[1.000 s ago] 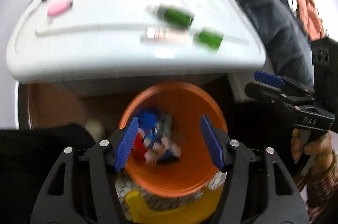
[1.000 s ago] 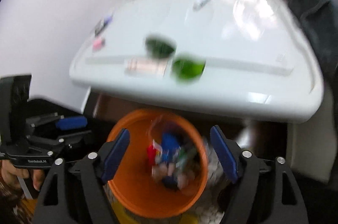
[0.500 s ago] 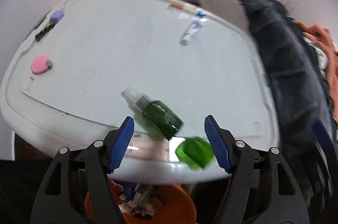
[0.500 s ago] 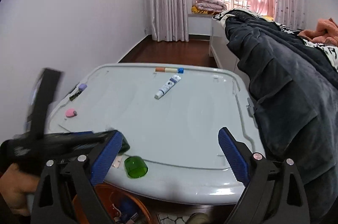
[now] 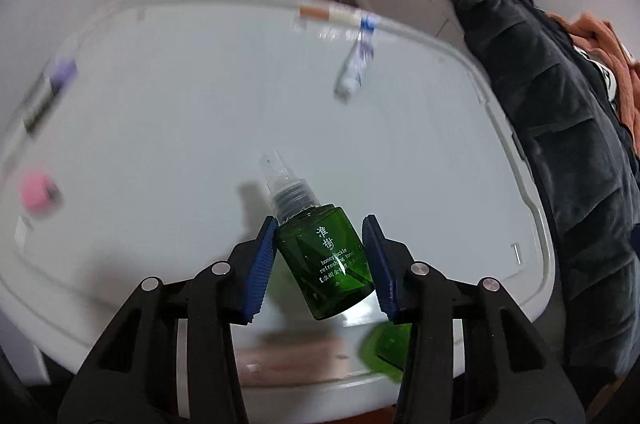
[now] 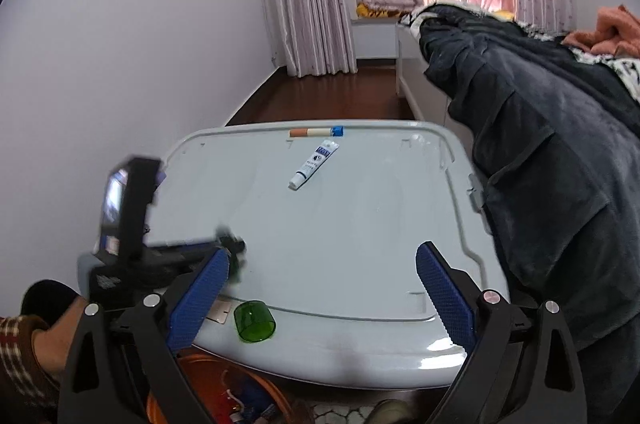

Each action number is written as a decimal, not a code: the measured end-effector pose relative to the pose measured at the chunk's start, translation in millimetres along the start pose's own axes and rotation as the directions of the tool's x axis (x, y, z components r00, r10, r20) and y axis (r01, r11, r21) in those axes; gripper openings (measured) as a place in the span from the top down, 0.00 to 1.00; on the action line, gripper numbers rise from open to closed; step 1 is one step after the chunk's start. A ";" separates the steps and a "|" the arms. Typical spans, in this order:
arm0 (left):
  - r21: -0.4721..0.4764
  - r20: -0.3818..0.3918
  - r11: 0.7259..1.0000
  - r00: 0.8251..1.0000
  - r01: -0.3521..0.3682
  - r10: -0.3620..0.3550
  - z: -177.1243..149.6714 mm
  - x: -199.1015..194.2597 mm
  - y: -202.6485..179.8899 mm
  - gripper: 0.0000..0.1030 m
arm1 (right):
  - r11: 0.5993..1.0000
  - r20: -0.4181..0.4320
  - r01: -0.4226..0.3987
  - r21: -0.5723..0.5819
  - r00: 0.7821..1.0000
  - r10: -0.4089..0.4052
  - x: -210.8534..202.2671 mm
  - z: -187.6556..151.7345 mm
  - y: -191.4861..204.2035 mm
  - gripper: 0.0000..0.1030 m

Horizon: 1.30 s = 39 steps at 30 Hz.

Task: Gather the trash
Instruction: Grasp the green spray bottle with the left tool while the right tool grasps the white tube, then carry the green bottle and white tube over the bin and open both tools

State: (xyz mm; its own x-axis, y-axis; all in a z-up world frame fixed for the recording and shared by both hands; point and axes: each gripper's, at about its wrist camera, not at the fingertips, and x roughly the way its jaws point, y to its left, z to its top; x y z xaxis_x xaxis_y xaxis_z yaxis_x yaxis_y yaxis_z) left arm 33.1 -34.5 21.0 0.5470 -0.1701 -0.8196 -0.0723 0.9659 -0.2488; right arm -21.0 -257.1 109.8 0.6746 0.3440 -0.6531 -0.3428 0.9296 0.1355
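Both grippers share one build — black plastic arms with triangular cut-outs, silver screw heads at the joints, and ribbed blue pads (image 6: 199, 298) on the fingers. A brown-and-white checked sleeve (image 6: 16, 344) covers the left wrist.

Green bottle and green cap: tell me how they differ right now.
The green bottle sits tilted between the left hand-held gripper pads, whose jaws have just been closing; the green cap lies loose on the white table near its front edge. The bottle is longer, printed and clear-nozzled; the cap is short and plain. Both are translucent green.
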 end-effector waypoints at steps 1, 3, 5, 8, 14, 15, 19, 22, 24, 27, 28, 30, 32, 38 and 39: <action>0.017 0.020 1.000 1.000 -0.002 0.002 7.0 -7.0 2.7 0.58 | 1.000 -0.010 -0.007 0.006 1.000 0.007 3.5 2.6 0.3 0.09; 0.049 0.060 0.999 0.998 -0.008 0.005 23.5 -18.4 6.4 0.58 | 1.000 -0.066 -0.024 0.020 0.998 0.025 21.8 17.0 0.8 0.09; 0.078 0.101 0.997 0.995 -0.019 0.012 34.3 -29.1 10.4 0.58 | 0.999 -0.110 -0.035 0.005 0.993 0.035 44.5 36.9 5.1 0.09; 0.103 0.147 0.994 0.989 -0.036 0.020 38.8 -33.9 15.2 0.58 | 1.000 -0.148 -0.018 -0.010 0.989 0.016 95.5 71.9 11.8 0.09; 0.089 0.102 0.996 0.995 -0.004 -0.005 27.1 -18.8 28.8 0.58 | 0.991 -0.264 0.073 0.113 0.964 -0.041 224.4 102.4 10.0 0.09; 0.085 0.084 0.996 0.996 0.006 -0.013 25.4 -16.2 31.6 0.58 | 0.989 -0.277 0.092 0.119 0.959 -0.056 238.5 103.6 10.7 0.09; 0.074 0.063 0.997 0.998 0.019 -0.023 23.7 -13.9 39.6 0.58 | 0.983 -0.283 0.171 0.070 0.948 -0.145 281.0 112.2 22.7 0.09; 0.052 0.059 0.998 0.998 0.023 -0.027 24.8 -15.5 47.1 0.58 | 0.979 -0.303 0.189 0.069 0.939 -0.160 298.7 115.1 25.9 0.09; 0.041 0.058 0.999 0.998 0.026 -0.029 25.4 -17.1 50.1 0.58 | 0.975 -0.307 0.213 0.058 0.934 -0.185 307.9 115.8 27.7 0.13; 0.035 0.055 0.999 0.998 0.027 -0.029 24.2 -17.5 52.1 0.58 | 0.978 -0.324 0.206 -0.014 0.925 -0.200 319.7 113.4 34.0 0.38; 0.031 0.055 0.999 0.998 0.029 -0.030 24.5 -17.3 51.9 0.58 | 0.982 -0.317 0.188 -0.018 0.931 -0.183 318.2 114.1 35.0 0.51; 0.030 0.056 0.999 0.998 0.030 -0.032 26.6 -17.3 50.6 0.58 | 0.988 -0.335 0.149 -0.036 0.930 -0.152 314.9 115.0 39.1 0.74; 0.031 0.056 0.999 0.998 0.035 -0.037 26.2 -17.6 48.8 0.58 | 0.994 -0.349 0.110 -0.026 0.930 -0.112 306.0 113.6 39.8 0.78; 0.057 0.058 0.997 0.997 0.042 -0.045 22.7 -21.8 42.6 0.58 | 0.998 -0.320 0.065 -0.022 0.945 -0.069 260.8 100.3 39.0 0.78; 0.062 0.060 0.997 0.997 0.039 -0.043 21.9 -22.9 41.9 0.58 | 0.998 -0.314 0.061 -0.017 0.947 -0.063 254.0 98.2 39.0 0.78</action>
State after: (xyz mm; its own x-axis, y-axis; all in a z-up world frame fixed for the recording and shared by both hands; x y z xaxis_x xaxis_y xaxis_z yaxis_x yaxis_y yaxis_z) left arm 35.8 14.1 40.6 0.5990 -0.1991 -0.7756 0.0007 0.9687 -0.2482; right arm 201.2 -120.5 22.3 0.4553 0.2254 -0.8613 -0.3118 0.9465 0.0828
